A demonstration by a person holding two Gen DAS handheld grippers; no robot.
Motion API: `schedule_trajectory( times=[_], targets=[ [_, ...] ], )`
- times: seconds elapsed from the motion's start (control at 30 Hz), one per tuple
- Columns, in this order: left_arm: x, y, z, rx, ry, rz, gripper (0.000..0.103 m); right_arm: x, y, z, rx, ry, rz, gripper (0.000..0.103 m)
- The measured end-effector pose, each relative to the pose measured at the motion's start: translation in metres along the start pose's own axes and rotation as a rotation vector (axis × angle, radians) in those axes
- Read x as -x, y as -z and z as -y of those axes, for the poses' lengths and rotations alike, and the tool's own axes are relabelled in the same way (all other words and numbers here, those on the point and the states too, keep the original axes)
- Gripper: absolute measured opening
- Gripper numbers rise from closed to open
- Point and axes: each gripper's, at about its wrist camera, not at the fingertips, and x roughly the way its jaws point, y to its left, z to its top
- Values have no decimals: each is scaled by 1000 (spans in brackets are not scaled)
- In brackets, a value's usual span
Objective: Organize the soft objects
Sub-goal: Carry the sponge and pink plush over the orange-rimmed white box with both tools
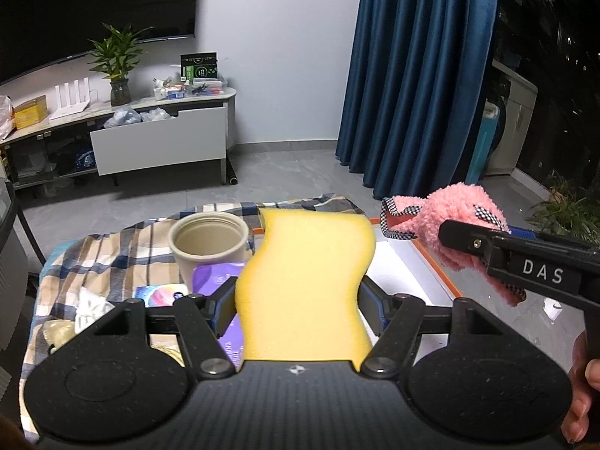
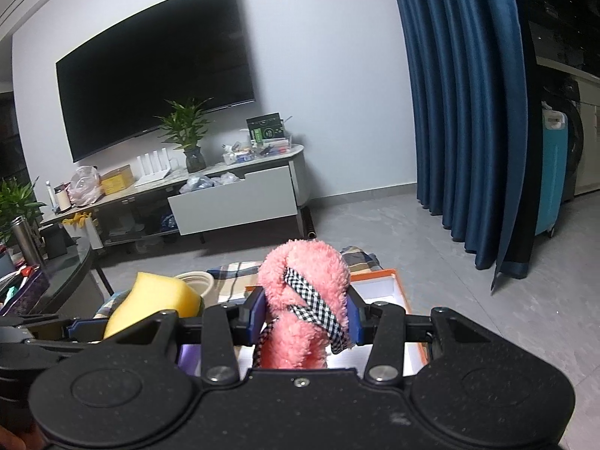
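Note:
My left gripper [image 1: 300, 302] is shut on a yellow sponge [image 1: 307, 281] and holds it upright above the table. The sponge also shows in the right wrist view [image 2: 150, 303], at the lower left. My right gripper [image 2: 305, 317] is shut on a pink fluffy cloth with checked trim [image 2: 303, 300]. In the left wrist view that cloth [image 1: 461, 221] hangs at the right, over the orange-rimmed white box [image 1: 431, 262]. The box also shows in the right wrist view [image 2: 397, 285], below the cloth.
A beige paper cup [image 1: 208, 243] stands on the plaid tablecloth [image 1: 105, 258] left of the sponge. A purple packet [image 1: 213, 277] and crumpled wrappers [image 1: 90, 307] lie near it. A TV cabinet [image 1: 157, 138] and blue curtain [image 1: 416, 75] stand beyond.

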Motion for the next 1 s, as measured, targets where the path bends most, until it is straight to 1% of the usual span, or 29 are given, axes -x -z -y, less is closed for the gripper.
schedule_trajectory(
  times=[0.37,1.0],
  targets=[
    [-24,-1,12,-16,10,-35,68,-19,3,17,-11,26,-28,53],
    [-66,-1,15,2,4,-96,68,-72,6,32,-22,56,-94,54]
  ],
)
